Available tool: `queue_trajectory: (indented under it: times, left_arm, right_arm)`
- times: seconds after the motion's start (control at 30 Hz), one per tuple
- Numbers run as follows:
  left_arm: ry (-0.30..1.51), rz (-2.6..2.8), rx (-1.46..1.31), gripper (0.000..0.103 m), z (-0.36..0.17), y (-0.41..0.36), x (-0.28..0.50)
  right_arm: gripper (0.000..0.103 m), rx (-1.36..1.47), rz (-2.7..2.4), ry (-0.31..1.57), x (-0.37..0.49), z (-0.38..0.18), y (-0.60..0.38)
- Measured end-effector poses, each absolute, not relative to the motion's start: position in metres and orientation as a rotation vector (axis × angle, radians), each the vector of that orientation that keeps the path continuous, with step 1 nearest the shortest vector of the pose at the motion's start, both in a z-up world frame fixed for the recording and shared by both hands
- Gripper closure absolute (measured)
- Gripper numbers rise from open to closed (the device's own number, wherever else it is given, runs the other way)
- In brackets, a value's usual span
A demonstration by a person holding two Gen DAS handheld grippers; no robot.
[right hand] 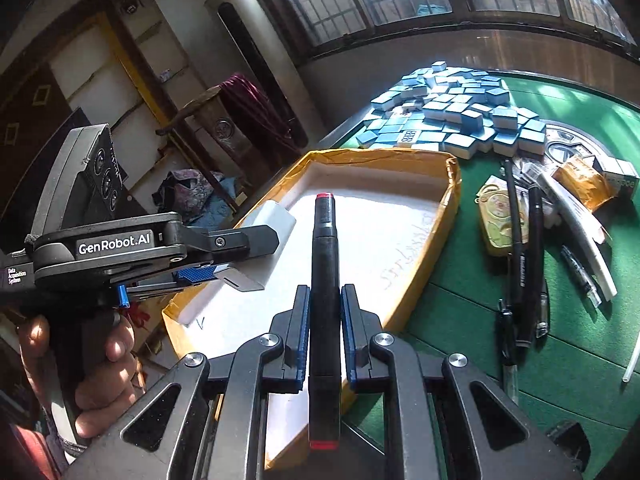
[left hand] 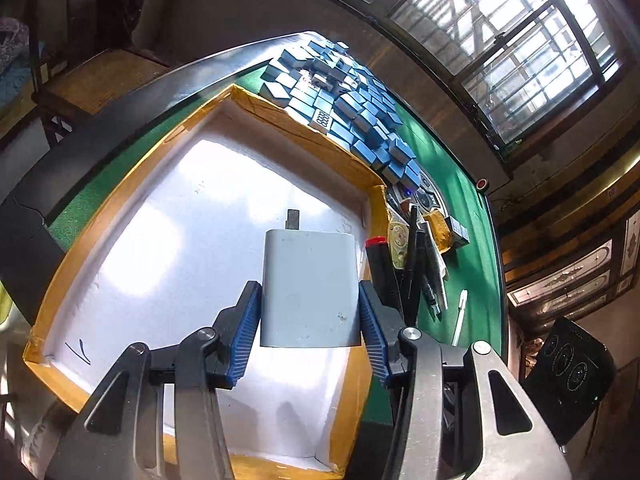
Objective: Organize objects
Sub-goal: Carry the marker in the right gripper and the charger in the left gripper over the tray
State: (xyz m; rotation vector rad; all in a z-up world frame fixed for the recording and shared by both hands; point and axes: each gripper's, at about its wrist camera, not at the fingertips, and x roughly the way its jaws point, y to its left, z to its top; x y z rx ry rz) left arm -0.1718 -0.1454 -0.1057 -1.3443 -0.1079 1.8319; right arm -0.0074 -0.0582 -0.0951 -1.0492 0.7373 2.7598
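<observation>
My left gripper (left hand: 309, 300) is shut on a white charger block (left hand: 308, 288) with a metal prong at its far end, held above the white floor of a shallow yellow-rimmed box (left hand: 132, 184). In the right wrist view that same left gripper (right hand: 244, 256) comes in from the left over the box (right hand: 448, 216), the charger (right hand: 272, 216) between its fingers. My right gripper (right hand: 325, 304) is shut on a black marker with red ends (right hand: 325, 264), pointing over the box's near end. The marker's red tip (left hand: 376, 243) also shows in the left wrist view.
A heap of blue mahjong tiles (right hand: 452, 112) lies on the green felt table (right hand: 520, 368) beyond the box. Right of the box lie black pens (right hand: 524, 264), a yellow packet (right hand: 496, 216), an orange wrapper (right hand: 580, 180) and a white stick (left hand: 459, 316). A hand (right hand: 112, 356) grips the left tool.
</observation>
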Motion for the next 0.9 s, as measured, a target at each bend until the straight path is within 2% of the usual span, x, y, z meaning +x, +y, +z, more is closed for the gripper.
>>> queue_trajectory:
  times: [0.2,0.43,0.73,0.9]
  left_arm:
    - [-0.125,1.861,-1.417,0.057,-0.130,-0.154,-0.184]
    - [-0.108,1.839,-1.456,0.057,-0.143,-0.152,-0.183]
    - [-0.063,1.794,-1.481,0.057,-0.152,-0.142,-0.174]
    - [-0.036,1.788,-1.495,0.057,-0.157,-0.140,-0.170]
  right_arm:
    - [0.090,-1.203,2.770,0.778,-0.036,-0.120,-0.082]
    - [0.090,-1.299,2.715,0.626,-0.043,-0.137,-0.084]
    - [0.090,-1.283,2.632,0.449,-0.037,-0.134,-0.066]
    - [0.090,-1.293,2.620,0.429,-0.035,-0.133,-0.063]
